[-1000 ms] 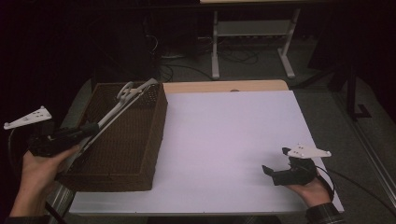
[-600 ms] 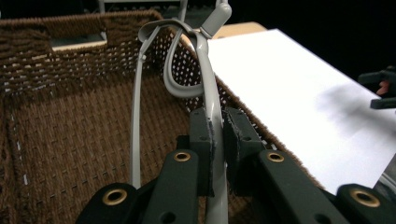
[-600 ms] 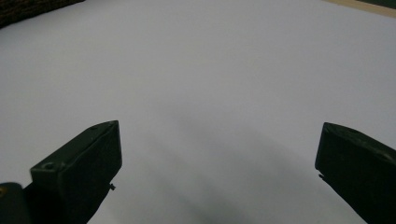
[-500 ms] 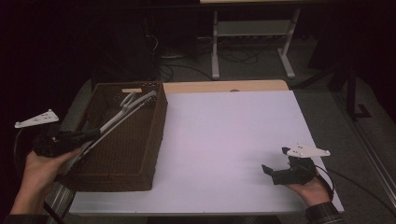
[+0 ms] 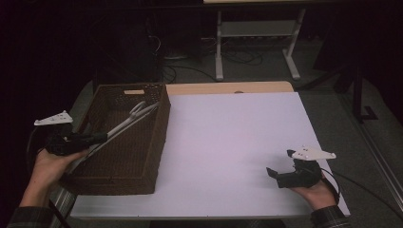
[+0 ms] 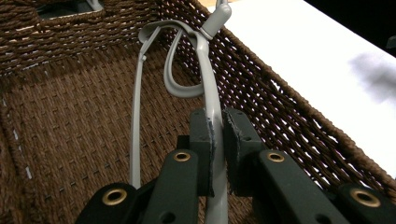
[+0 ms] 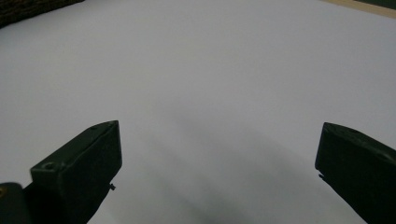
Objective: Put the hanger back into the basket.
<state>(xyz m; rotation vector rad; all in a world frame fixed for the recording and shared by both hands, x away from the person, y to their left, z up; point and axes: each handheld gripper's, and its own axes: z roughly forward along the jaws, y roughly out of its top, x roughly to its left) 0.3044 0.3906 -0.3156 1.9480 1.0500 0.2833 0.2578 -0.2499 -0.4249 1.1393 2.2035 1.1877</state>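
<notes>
With my left tongs [image 6: 215,140] clenching the grey utensil [image 6: 208,70] inside the wicker basket [image 5: 157,137], I am nearing release, my right tongs [image 5: 275,173] idling released.

The left gripper [image 6: 215,140] has black jaws with round gold rings; a white three-cornered plate sits on top. The right gripper [image 5: 278,174] matches it; checked sleeves at 6 o'clock.

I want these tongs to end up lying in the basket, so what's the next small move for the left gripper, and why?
Probably lower a little more, then open. The left gripper is shut on one arm of the grey tongs, whose looped end leans against the basket wall near its rim.
</notes>
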